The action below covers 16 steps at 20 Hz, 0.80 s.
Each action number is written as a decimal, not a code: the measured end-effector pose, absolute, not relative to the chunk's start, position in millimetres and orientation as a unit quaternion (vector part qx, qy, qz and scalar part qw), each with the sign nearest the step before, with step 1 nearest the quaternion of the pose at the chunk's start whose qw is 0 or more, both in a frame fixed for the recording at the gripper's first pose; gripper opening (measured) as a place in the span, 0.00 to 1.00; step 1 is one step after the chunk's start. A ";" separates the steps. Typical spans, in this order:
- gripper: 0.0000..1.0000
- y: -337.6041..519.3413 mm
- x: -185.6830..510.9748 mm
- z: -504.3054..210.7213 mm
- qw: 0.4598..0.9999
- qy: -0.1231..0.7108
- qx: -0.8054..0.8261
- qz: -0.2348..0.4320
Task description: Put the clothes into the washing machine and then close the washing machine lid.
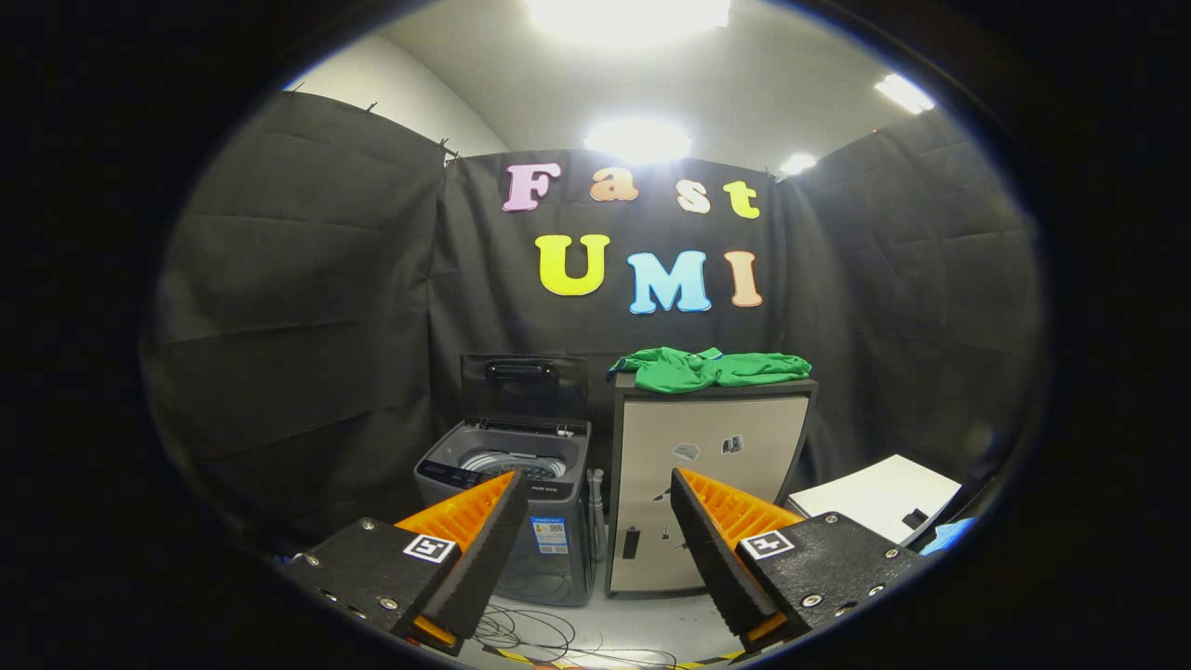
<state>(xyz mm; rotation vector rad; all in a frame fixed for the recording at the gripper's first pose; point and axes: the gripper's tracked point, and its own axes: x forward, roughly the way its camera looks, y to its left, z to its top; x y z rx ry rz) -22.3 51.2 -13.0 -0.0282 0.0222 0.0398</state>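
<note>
Spread wide with nothing between them, the gripper fingers are pointing across a pale floor where thin cables are trailing. Beyond them on the left, the washing machine is standing with its lid up (drum showing). Right of it, green clothes are lying on a cabinet; a white board is sitting farther right.

Handheld two-finger gripper held level, fingers spread wide apart, nothing between them, touching nothing
</note>
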 end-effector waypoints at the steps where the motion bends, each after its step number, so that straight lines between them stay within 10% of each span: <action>1: 0.95 51.7 -21.6 -13.0 1.000 0.013 -0.016 0.019; 16: 0.95 19.3 77.5 31.1 0.996 0.081 0.009 0.024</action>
